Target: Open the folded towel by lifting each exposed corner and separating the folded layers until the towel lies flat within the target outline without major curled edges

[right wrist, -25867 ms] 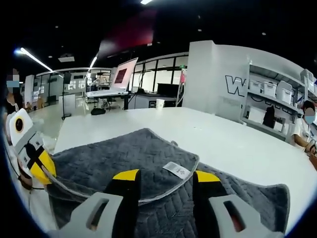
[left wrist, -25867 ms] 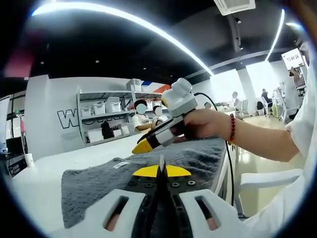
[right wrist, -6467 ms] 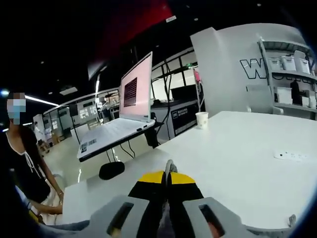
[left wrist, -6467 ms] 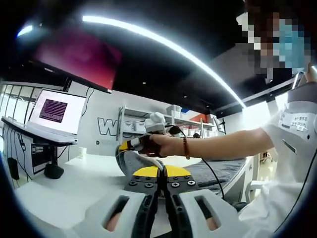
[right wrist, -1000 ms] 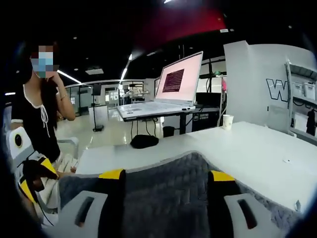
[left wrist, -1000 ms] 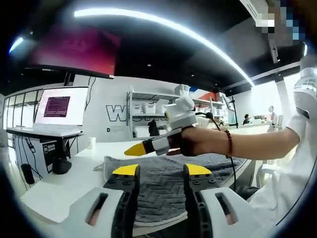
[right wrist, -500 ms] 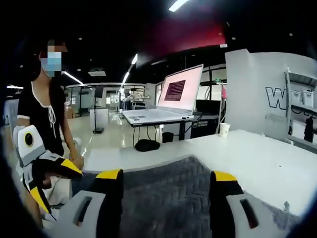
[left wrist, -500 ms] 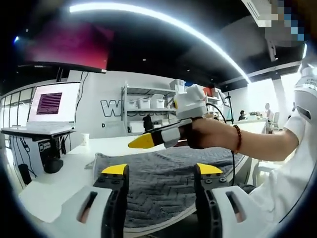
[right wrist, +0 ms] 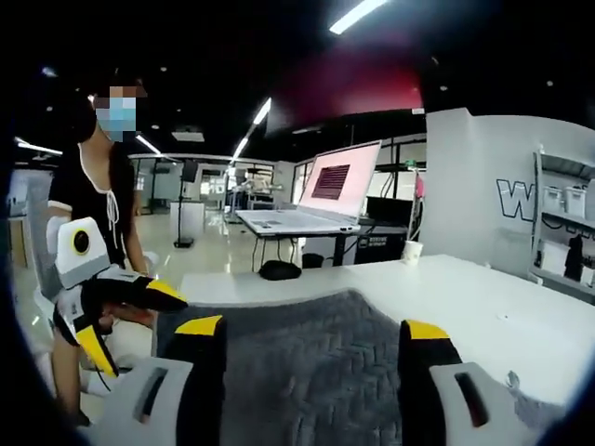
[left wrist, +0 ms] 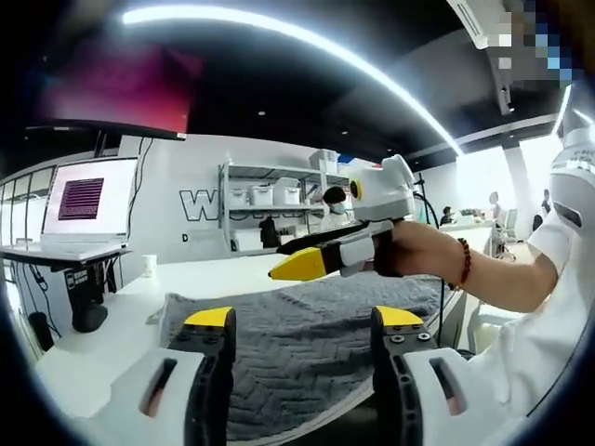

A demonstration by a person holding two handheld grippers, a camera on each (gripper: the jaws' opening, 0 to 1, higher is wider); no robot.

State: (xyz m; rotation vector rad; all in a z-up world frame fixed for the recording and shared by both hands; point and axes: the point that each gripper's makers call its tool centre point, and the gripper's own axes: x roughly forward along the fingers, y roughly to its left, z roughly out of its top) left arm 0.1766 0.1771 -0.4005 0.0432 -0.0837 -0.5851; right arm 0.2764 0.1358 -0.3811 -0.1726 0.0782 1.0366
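The grey zigzag-textured towel (left wrist: 297,348) lies spread over the white table (left wrist: 88,358), one edge reaching the near table edge. My left gripper (left wrist: 303,318) hovers open just above the towel, nothing between its yellow-tipped jaws. A hand holds the right gripper (left wrist: 286,263) above the towel, coming in from the right. In the right gripper view the towel (right wrist: 307,362) stretches ahead between the open jaws of my right gripper (right wrist: 312,327). The left gripper (right wrist: 132,323) hangs open at the left, off the towel's corner.
An open laptop (right wrist: 311,200) on a stand and a paper cup (right wrist: 406,251) stand beyond the table (right wrist: 502,311). A person (right wrist: 98,186) stands at the left. Shelves with bins (left wrist: 270,209) line the far wall, and a monitor (left wrist: 82,200) stands at the left.
Both grippers, shut on the towel several seconds ago, stand open now. Over the last second the right gripper drifted right and up in the left gripper view; the towel lies still.
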